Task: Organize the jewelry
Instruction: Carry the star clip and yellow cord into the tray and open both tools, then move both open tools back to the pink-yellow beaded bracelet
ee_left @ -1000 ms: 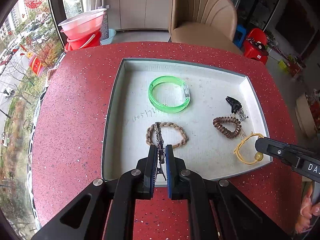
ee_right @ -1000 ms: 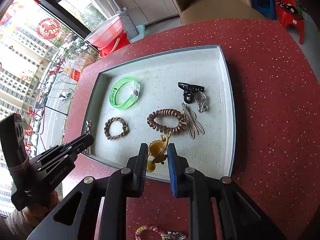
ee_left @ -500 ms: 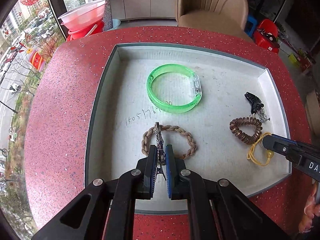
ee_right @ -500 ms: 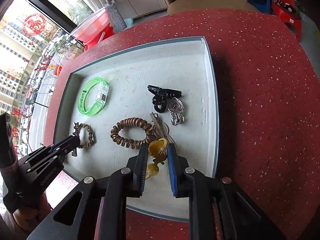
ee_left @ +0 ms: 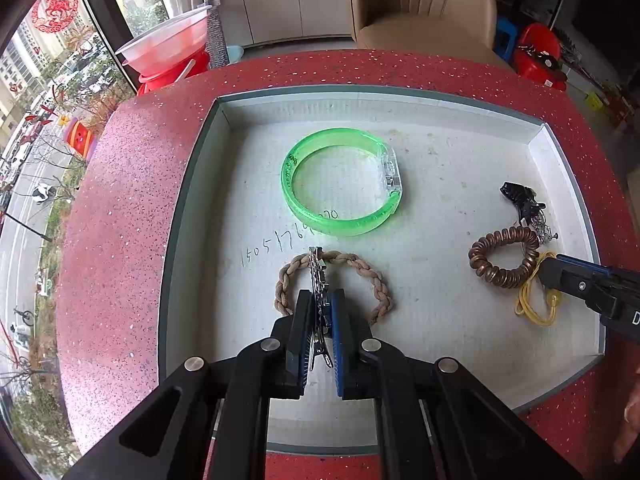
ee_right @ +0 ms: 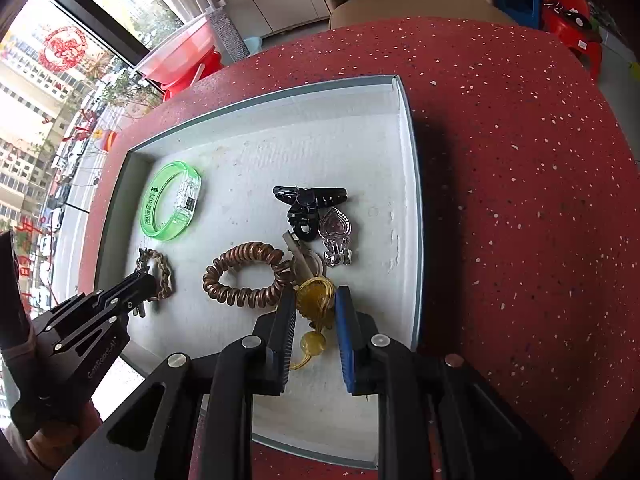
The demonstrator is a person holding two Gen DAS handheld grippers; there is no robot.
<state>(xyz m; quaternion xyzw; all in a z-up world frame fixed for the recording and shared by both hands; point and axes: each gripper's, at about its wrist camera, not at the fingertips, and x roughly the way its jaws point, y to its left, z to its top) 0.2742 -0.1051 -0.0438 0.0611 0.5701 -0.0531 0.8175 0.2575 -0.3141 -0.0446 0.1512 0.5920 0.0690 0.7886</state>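
A shallow white tray (ee_left: 200, 184) sits on the red table. My left gripper (ee_left: 320, 300) is shut on a thin silver hair clip (ee_left: 317, 276), held over a braided beige bracelet (ee_left: 380, 284). A green bangle (ee_left: 340, 224) lies beyond it. My right gripper (ee_right: 316, 300) has its jaws parted around a yellow beaded cord (ee_right: 316, 300) that hangs loose between them, low over the tray by a copper coil hair tie (ee_right: 244, 276). A black claw clip (ee_right: 308, 204) and a silver heart pendant (ee_right: 336, 228) lie just beyond.
The tray's right wall (ee_right: 412, 200) is close to my right gripper. A tan chair (ee_left: 424, 12) stands behind the table. Red and pink basins (ee_left: 172, 52) are stacked at the back left by the window.
Both grippers moved forward over the tray and lower. The right jaws opened wider around the yellow cord. The left gripper stays shut on the clip.
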